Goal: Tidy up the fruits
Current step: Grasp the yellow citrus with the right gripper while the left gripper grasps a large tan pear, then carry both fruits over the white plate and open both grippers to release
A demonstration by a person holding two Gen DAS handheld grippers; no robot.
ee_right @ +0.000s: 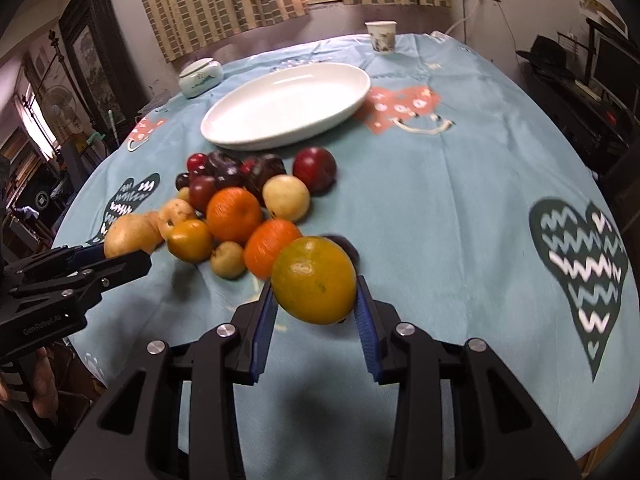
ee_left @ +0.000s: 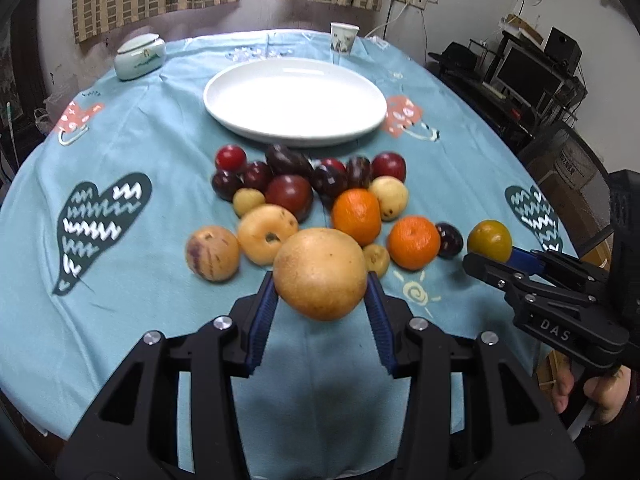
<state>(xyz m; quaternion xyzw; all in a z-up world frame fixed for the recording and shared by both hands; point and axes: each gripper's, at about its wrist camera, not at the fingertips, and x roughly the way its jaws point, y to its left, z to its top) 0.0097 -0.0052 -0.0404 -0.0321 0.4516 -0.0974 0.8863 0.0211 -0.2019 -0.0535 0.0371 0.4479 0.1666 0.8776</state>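
Left claw (ee_left: 320,292): both blue pads press on a tan pear (ee_left: 320,274), which is clear of the tabletop (ee_left: 120,320) in front of the fruit pile. The jaws stand partly closed, set by the width of the pear.

Right claw (ee_right: 314,292): the pads grip a yellow-green orange (ee_right: 314,280), also off the cloth, at the pile's right edge. In the left wrist view this claw enters from the right with the same fruit at its tip.

Fruit pile – location: centre of the tabletop, just in front of the white plate (ee_left: 240,120). The plate holds no fruit.

Contents:
- two oranges (ee_left: 356,216), side by side on the near right;
- dark red plums (ee_left: 288,196) along the far side, nearest the plate;
- several pale pears (ee_left: 268,234) on the near left.

One small dark fruit beside the right-hand orange is blurred – probably a plum.

A paper cup (ee_left: 343,38) and a lidded jar (ee_left: 140,56) stand at the far edge, well apart from the pile.
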